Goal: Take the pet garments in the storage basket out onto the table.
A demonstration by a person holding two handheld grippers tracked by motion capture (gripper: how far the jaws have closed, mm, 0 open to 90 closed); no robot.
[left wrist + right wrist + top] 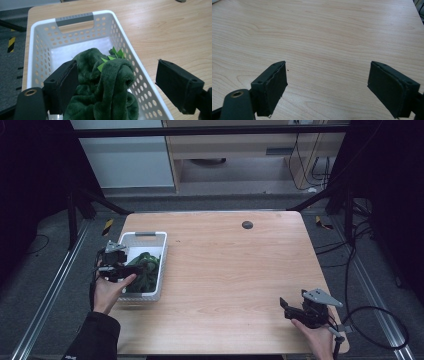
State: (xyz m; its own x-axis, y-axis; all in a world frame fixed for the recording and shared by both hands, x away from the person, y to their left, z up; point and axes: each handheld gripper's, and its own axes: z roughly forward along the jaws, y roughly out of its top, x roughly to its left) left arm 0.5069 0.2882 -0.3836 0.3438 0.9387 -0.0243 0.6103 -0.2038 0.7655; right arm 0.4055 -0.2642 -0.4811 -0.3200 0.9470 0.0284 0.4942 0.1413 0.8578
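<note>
High view: the left gripper (pixel 120 265) hovers over the white basket (pixel 145 237) at nine o'clock, where the green plush toy (pixel 145 270) lies.

Left gripper view: jaws spread wide, straddling the toy (pixel 105 87); likely about to grasp, so lower and close.

Right gripper view: the right gripper (pixel 327 87) is open over the bare table (pixel 324 30).

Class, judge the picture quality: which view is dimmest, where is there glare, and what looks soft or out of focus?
High view: dim, dark surroundings, table evenly lit, plush toy lacks detail. Left gripper view: bright, basket and toy sharp, near jaws slightly soft. Right gripper view: faint sheen on the wood, grain crisp.
</note>
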